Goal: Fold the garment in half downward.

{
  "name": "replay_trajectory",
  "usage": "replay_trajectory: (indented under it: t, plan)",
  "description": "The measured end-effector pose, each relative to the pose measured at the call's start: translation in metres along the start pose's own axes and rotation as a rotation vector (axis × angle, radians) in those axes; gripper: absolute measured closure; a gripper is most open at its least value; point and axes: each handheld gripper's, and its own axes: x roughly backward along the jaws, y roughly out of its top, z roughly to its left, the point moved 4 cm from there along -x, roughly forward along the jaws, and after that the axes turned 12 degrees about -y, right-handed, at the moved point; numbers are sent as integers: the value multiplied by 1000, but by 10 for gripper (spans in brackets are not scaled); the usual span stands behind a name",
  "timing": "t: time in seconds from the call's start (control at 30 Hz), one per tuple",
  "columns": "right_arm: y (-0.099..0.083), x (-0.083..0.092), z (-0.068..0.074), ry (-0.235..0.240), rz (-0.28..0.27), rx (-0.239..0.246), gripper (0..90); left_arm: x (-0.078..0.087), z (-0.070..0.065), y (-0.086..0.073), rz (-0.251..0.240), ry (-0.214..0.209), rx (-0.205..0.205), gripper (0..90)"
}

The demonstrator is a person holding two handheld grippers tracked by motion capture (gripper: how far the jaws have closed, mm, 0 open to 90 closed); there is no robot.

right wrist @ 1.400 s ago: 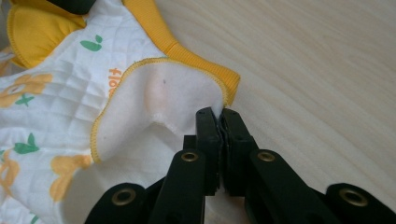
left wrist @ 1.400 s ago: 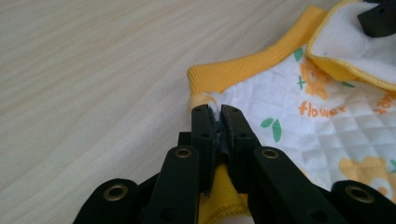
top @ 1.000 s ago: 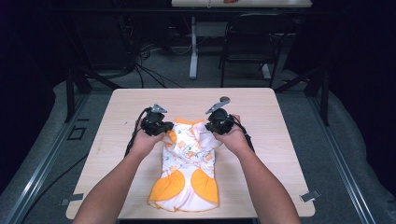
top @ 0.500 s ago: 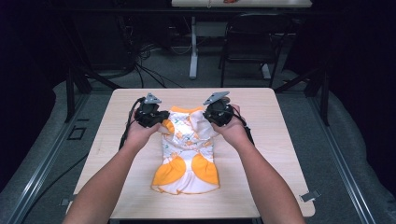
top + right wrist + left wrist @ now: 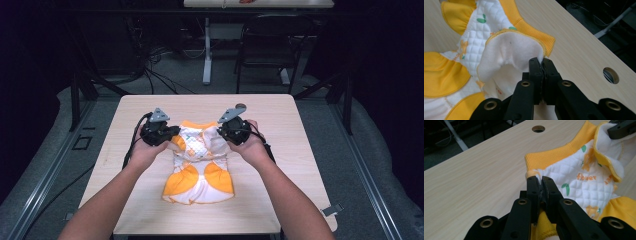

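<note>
Orange-and-white quilted garment (image 5: 198, 161) is seen from the high view lying mid-desk (image 5: 295, 150), its far corners held by the left gripper (image 5: 159, 132) and right gripper (image 5: 233, 129). Left gripper view: jaws are closed on the garment's edge beside its ribbed orange band (image 5: 554, 156). Right gripper view: jaws are closed on the white fleecy lining (image 5: 509, 53).

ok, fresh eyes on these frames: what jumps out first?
The orange-and-white quilted baby garment lying mid-table, bright against the pale wooden table. Both grippers pinch its far end: the left gripper is shut on one corner and the right gripper on the fleecy edge opposite.
</note>
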Motion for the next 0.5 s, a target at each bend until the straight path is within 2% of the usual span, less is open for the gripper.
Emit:
replay_trajectory:
  t: [0.07,0.2,0.27,0.37,0.43,0.5]
  plan:
    - [-4,3,3,12,-7,-5,872,1,-5,-7,-10,-16,0,851]
    - [-13,8,9,27,-2,16,871,4,-11,-17,-5,-35,-8,852]
    - [-17,10,13,43,-2,3,872,4,-13,-22,-3,-43,-6,851]
    - [-24,11,21,52,11,33,872,3,-16,-30,13,-52,-13,851]
    - [-28,12,26,62,10,15,872,2,-18,-35,19,-61,-10,851]
    - [-32,12,30,69,21,33,871,2,-20,-41,26,-68,-12,851]
